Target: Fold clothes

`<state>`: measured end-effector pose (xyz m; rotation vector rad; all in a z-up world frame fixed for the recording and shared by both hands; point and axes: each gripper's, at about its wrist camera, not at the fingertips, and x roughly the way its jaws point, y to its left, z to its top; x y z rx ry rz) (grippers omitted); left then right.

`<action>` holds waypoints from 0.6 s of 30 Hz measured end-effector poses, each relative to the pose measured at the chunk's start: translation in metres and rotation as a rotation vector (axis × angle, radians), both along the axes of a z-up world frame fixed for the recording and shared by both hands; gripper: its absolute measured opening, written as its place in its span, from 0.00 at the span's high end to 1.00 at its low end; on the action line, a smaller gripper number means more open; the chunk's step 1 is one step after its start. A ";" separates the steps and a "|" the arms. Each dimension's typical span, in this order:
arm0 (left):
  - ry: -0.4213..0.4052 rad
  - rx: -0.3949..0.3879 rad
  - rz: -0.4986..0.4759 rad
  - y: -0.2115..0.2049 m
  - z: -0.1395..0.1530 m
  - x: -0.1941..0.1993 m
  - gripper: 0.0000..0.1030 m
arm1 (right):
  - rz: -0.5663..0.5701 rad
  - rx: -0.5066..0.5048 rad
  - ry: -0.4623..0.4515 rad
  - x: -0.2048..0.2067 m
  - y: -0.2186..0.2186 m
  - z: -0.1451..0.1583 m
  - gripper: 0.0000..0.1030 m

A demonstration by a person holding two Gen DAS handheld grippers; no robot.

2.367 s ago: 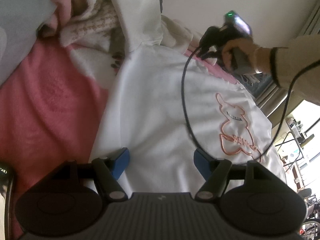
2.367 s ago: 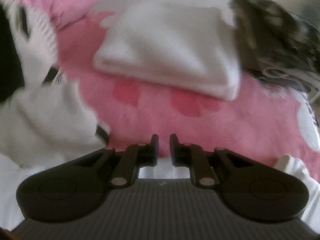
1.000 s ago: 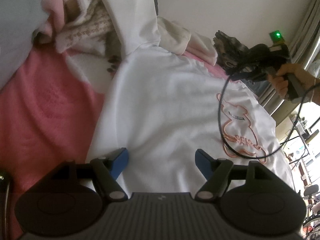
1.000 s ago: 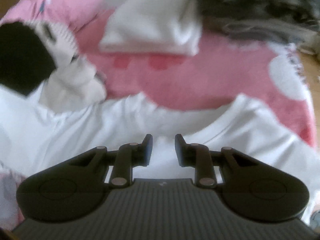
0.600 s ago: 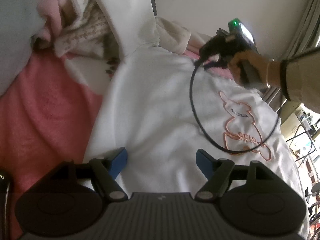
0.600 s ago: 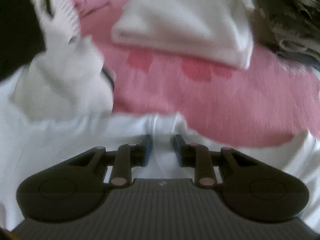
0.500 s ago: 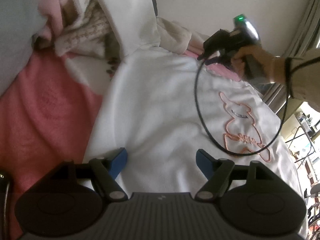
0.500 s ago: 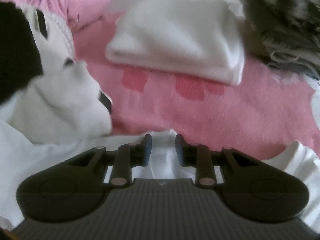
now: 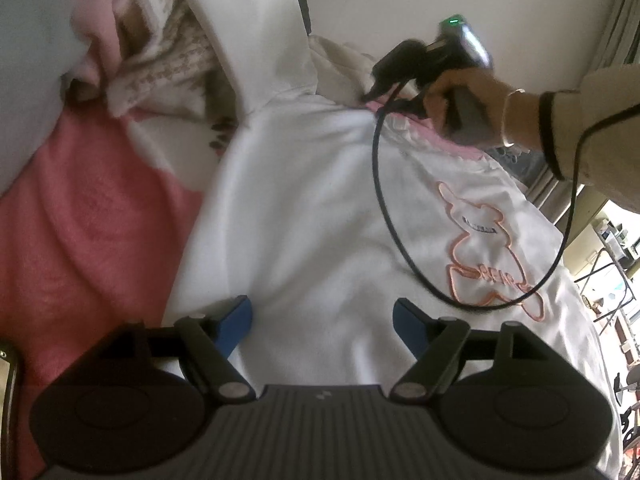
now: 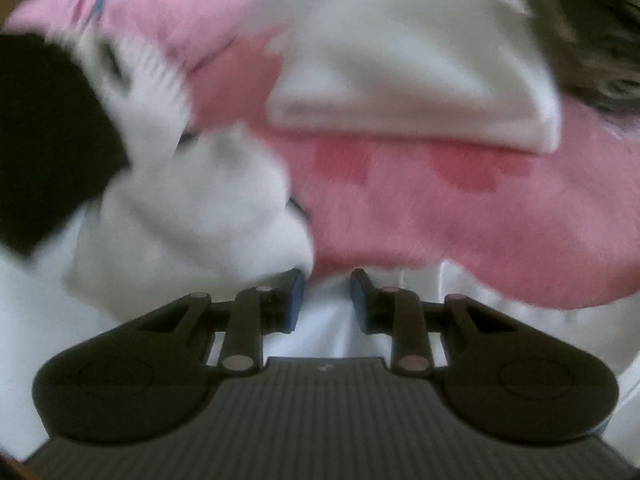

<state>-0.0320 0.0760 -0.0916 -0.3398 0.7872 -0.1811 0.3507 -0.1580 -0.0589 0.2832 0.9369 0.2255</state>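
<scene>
A white shirt with a pink bear outline lies spread on a pink blanket. My left gripper hovers over the shirt's near part, blue pads wide apart, open, nothing between them. At the shirt's far edge a hand holds my right gripper, its cable looping across the shirt. In the blurred right wrist view, the right gripper has its jaws a narrow gap apart over the shirt's edge. The white cloth shows in the gap, and I see no pad pressing on it.
A folded white garment lies on the blanket beyond the right gripper, with a dark patterned garment behind it. A crumpled white-and-black garment sits to its left. Knitwear and a white hooded garment are piled at far left.
The right gripper swung from the shirt's right side back to its far edge and came lower, so the edge now lies at its fingertips. The left gripper stayed put.
</scene>
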 end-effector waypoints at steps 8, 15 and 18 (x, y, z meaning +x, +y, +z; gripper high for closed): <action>0.000 0.002 0.005 -0.002 0.002 -0.001 0.22 | 0.381 -0.052 0.141 -0.042 0.031 0.004 0.75; -0.004 0.015 0.004 -0.006 0.003 -0.002 0.22 | 0.095 -0.084 -0.002 0.005 0.033 -0.012 0.77; -0.001 0.003 0.005 -0.005 0.003 -0.001 0.22 | 0.011 -0.026 -0.084 -0.003 0.006 0.011 0.75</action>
